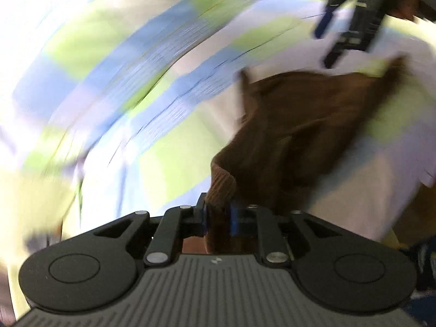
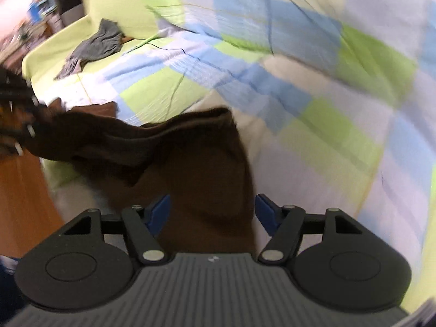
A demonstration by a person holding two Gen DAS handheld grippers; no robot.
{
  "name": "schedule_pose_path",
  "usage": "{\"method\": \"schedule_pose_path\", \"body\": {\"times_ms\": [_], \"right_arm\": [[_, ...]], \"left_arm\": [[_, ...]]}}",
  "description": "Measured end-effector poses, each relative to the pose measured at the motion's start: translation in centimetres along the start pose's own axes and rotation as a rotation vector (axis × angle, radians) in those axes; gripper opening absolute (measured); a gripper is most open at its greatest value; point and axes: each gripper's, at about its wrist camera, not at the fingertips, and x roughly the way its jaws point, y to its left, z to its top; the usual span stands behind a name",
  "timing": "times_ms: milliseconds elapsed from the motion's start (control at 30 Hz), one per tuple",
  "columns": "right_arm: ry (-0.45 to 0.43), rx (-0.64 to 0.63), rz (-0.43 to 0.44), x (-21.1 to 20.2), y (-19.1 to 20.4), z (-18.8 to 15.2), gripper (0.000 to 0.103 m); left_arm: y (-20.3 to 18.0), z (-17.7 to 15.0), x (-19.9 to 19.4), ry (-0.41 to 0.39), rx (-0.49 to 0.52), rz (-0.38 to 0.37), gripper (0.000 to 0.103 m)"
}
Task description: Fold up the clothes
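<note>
the brown knit garment hangs in the air above the bed's checked quilt, not yet folded or even spread flat. the left claw is clamped on a ribbed edge of it. the right claw stands apart, the cloth loose between its jaws. both views are blurred. a grey garment lies crumpled farther up the bed, so most of the folding looks still to do.

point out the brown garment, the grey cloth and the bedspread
brown garment (image 2: 201, 169): right wrist view, middle of the hanging fabric
grey cloth (image 2: 95, 46): right wrist view, centre of the crumpled heap
bedspread (image 2: 313, 81): right wrist view, a bare checked patch
</note>
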Motion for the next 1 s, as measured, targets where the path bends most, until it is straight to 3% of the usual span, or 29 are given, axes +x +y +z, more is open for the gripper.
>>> {"method": "schedule_pose_path", "body": {"times_ms": [167, 367, 400, 433, 467, 500, 633, 667, 767, 833, 867, 933, 1000], "right_arm": [[-0.038, -0.104, 0.051, 5.2, -1.7, 3.4, 0.067], [-0.012, -0.072, 0.114, 11.4, -4.2, 6.2, 0.073], [0.022, -0.038, 0.143, 12.6, -4.5, 6.3, 0.065], [0.044, -0.016, 0.182, 13.4, -4.5, 6.0, 0.054], [0.043, -0.017, 0.184, 13.5, -4.4, 5.9, 0.026], [0.024, -0.043, 0.183, 13.2, -3.8, 5.6, 0.013], [-0.079, -0.046, 0.154, 9.6, -1.9, 4.8, 0.010], [-0.143, -0.028, 0.143, 6.3, -1.0, 4.4, 0.010], [-0.224, 0.021, 0.166, 1.1, 0.1, 3.8, 0.009], [-0.285, 0.091, 0.267, -5.6, 1.9, 3.1, 0.009], [-0.289, 0.097, 0.279, -6.3, 1.9, 3.1, 0.009], [-0.298, 0.152, 0.379, -12.5, 3.6, 2.4, 0.009], [-0.295, 0.184, 0.427, -15.9, 4.3, 2.2, 0.009]], "left_arm": [[2.1, -0.5, 4.1, 0.073, -0.102, -0.018, 0.038], [3.9, -2.0, 6.8, 0.136, -0.158, -0.080, 0.031], [3.8, -2.1, 7.1, 0.137, -0.164, -0.088, 0.023], [4.0, -2.2, 7.5, 0.132, -0.174, -0.098, 0.022], [4.3, -2.2, 7.7, 0.123, -0.182, -0.102, 0.019], [4.5, -2.3, 7.4, 0.115, -0.190, -0.105, 0.016], [5.7, -2.7, 4.0, 0.038, -0.224, -0.095, 0.012], [6.4, -2.8, 2.5, 0.015, -0.240, -0.101, 0.011], [8.6, -3.3, -3.1, -0.046, -0.282, -0.144, 0.009], [10.1, -3.6, -7.4, -0.080, -0.317, -0.175, 0.008], [11.1, -3.8, -10.1, -0.085, -0.335, -0.190, 0.008], [12.1, -3.5, -13.9, -0.092, -0.335, -0.191, 0.008], [13.1, -2.8, -17.7, -0.113, -0.332, -0.189, 0.008]]}}
